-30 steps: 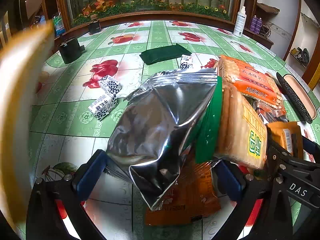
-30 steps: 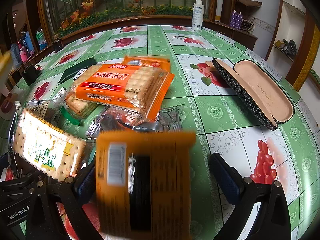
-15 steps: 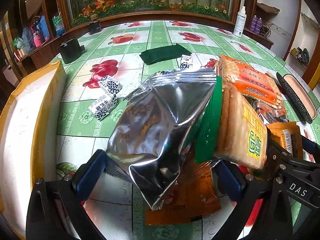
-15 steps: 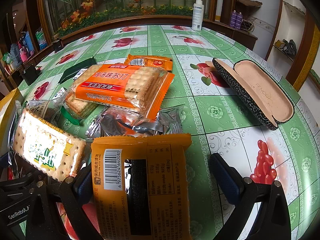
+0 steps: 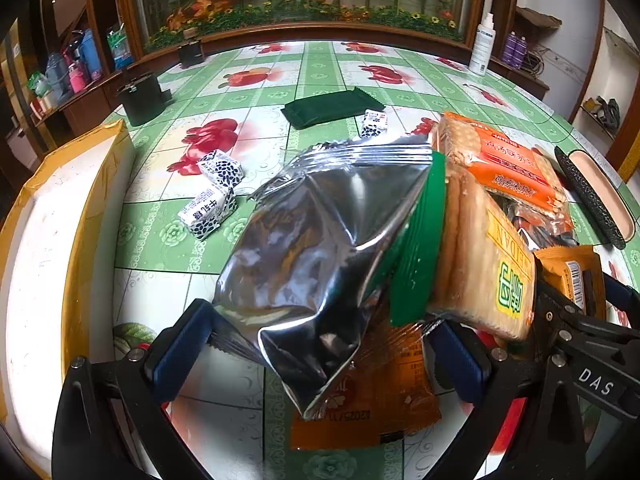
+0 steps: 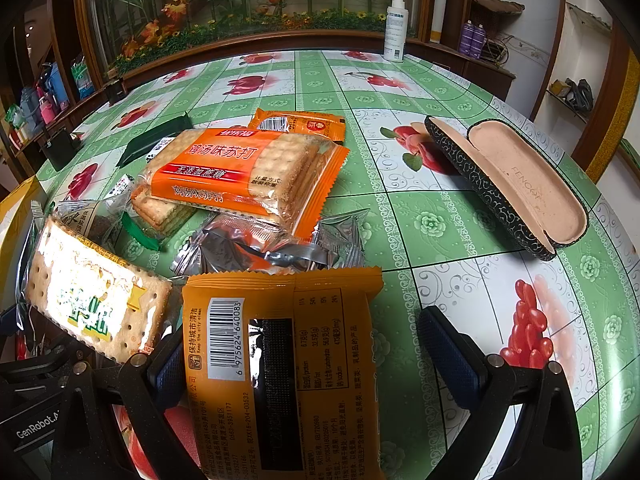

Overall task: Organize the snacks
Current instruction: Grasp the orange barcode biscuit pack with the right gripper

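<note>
Green-and-white tablecloth (image 6: 400,216) printed with red fruit covers a round table backed by a glass cabinet of artificial flowers. Over it, the left gripper (image 5: 320,344) stands wide, its blue-padded fingers on either side of a crumpled silver foil bag (image 5: 320,248); whether they actually press it is not clear. That bag lies over an orange sachet (image 5: 364,404) and leans against a yellow-labelled cracker pack (image 5: 492,276). The right gripper (image 6: 296,360) is also spread wide around an orange packet (image 6: 288,368) lying barcode-up; its left pad seems to touch the packet's edge, the right pad is apart from it. Beyond that packet sits the snack heap: a large orange soda-cracker pack (image 6: 248,172) on top of silver wrappers (image 6: 272,248), with a smaller orange sachet behind. Two small black-and-white candy boxes (image 5: 212,196) and a dark green wrapper (image 5: 332,108) lie apart on the cloth. An open glasses case (image 6: 516,188) rests well to the right. A yellow-edged white box (image 5: 60,224) stands at the far left.
</note>
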